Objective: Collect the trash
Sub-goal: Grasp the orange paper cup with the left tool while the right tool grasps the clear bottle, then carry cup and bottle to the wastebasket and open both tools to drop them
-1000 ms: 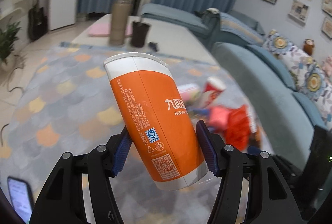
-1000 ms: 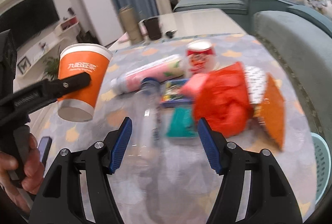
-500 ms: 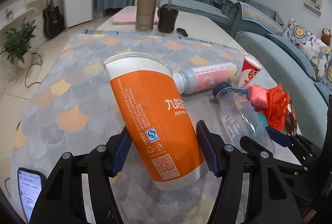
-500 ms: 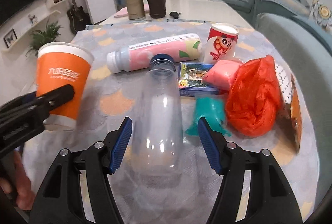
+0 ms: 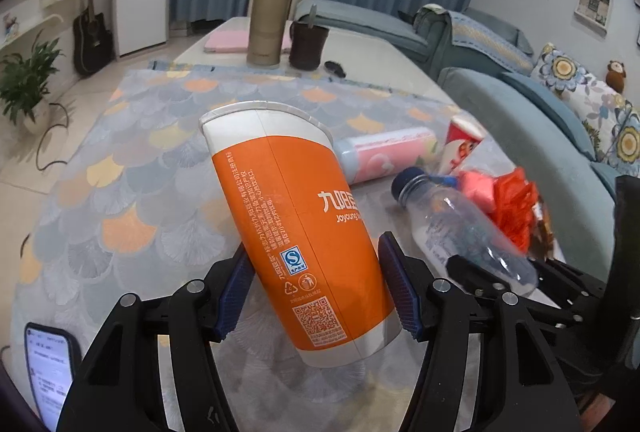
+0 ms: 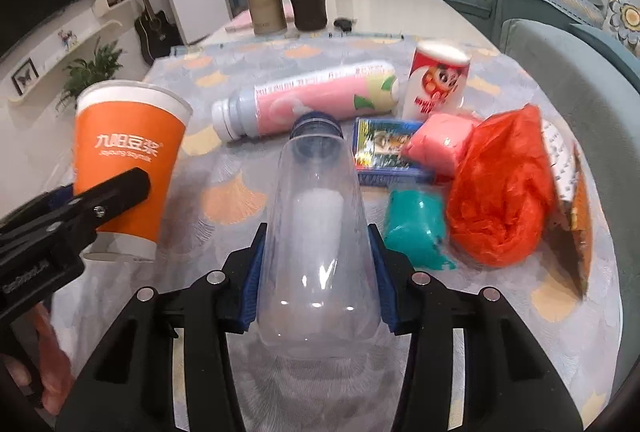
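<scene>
Left wrist view: the left gripper (image 5: 318,290) clamps an orange paper cup (image 5: 296,224) at centre, tilted toward 11 o'clock; lift it gently to avoid crushing. Right wrist view: the right gripper (image 6: 318,278) pads touch a clear plastic bottle (image 6: 318,228), cap toward 12 o'clock; squeeze firmly before lifting.

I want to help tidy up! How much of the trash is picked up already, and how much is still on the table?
Nothing looks binned yet; no bin is in view. In hand: the left hand-held gripper holds the orange paper cup, the right hand-held gripper grips the clear bottle. Still lying on the table: pink bottle, red can, blue box, pink packet, orange bag, teal wrapper.
</scene>
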### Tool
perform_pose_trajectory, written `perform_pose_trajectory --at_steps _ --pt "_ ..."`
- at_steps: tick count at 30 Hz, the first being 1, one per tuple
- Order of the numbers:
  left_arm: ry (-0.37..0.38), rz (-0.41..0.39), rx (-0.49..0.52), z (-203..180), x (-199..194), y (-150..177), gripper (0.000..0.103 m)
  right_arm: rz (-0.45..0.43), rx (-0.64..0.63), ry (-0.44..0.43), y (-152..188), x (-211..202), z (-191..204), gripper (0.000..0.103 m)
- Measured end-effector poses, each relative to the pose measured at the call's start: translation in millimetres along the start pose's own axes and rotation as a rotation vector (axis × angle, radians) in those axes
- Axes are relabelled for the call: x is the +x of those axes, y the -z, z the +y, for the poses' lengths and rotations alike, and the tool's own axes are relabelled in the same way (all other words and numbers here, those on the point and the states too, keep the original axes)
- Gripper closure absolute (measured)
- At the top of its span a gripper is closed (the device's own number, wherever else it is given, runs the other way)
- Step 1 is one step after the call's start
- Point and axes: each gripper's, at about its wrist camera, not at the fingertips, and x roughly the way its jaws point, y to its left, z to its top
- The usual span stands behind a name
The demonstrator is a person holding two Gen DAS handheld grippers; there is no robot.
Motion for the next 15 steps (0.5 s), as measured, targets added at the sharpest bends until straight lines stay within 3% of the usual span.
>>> perform_pose_trajectory --at_steps 6,10,15 --pt "0.038 -0.068 0.054 -28 -26 -14 0.043 -0.133 0.001 0.045 -5 -55 -16 0.06" --pt "0.152 -0.142 0.108 -65 -50 -21 0.043 -0.218 0.05 0.088 -6 -96 -43 0.06" --pt "0.236 -0.202 0.201 -118 -73 -22 0.043 -0.306 0.148 0.144 -3 -146 -85 0.06"
